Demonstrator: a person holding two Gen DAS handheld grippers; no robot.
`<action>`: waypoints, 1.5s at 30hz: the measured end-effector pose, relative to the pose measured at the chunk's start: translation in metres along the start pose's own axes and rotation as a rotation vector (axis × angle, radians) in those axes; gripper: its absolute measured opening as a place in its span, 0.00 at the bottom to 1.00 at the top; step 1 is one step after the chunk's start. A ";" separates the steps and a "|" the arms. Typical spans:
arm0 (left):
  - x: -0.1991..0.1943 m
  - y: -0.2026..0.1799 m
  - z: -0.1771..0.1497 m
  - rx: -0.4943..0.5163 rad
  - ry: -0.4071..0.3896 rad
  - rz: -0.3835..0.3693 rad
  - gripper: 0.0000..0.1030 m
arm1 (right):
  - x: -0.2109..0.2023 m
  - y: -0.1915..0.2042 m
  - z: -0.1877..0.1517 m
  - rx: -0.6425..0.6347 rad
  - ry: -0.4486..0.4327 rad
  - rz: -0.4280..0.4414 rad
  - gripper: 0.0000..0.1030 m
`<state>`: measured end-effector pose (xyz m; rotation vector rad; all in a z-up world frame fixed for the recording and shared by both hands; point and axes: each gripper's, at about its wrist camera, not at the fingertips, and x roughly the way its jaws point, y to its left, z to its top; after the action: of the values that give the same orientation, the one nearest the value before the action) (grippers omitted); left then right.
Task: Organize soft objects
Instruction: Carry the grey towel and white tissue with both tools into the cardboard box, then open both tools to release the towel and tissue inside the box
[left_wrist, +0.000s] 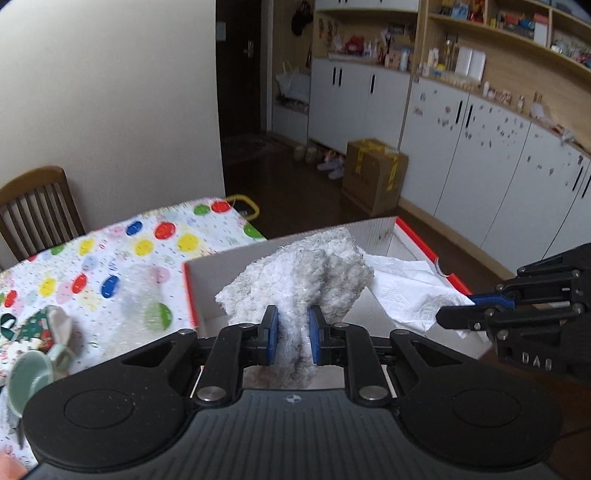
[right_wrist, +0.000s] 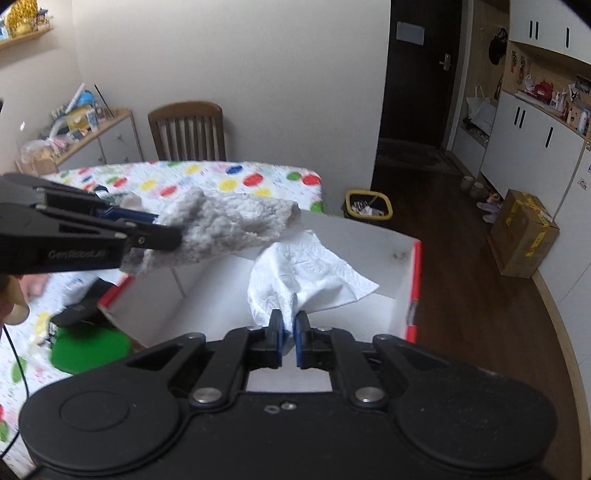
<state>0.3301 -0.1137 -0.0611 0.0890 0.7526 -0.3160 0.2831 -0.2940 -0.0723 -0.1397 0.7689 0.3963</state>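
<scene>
Pinching a fluffy grey-white cloth, the left gripper holds it above the open red-edged white box; the right gripper, jaws pressed nearly together, grips a white paper tissue over the same box. Both hang close, so they could tangle, or perhaps catch on the box's far wall and spill onto the spotted tablecloth.

fluffy cloth: grey-white. paper towel: white, embossed. box: white inside, red rim. tablecloth at 9 o'clock: white with red, yellow, blue, green dots. gripper pads: blue.
</scene>
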 end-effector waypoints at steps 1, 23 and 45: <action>0.008 -0.002 0.002 -0.004 0.016 0.005 0.17 | 0.005 -0.003 -0.001 -0.009 0.012 -0.001 0.05; 0.140 0.005 0.008 -0.117 0.354 0.078 0.17 | 0.090 -0.028 -0.001 -0.071 0.252 0.028 0.12; 0.147 0.003 0.007 -0.130 0.412 0.047 0.33 | 0.093 -0.034 0.004 -0.035 0.244 0.079 0.45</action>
<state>0.4368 -0.1492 -0.1568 0.0487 1.1753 -0.2044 0.3601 -0.2967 -0.1351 -0.1935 1.0109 0.4729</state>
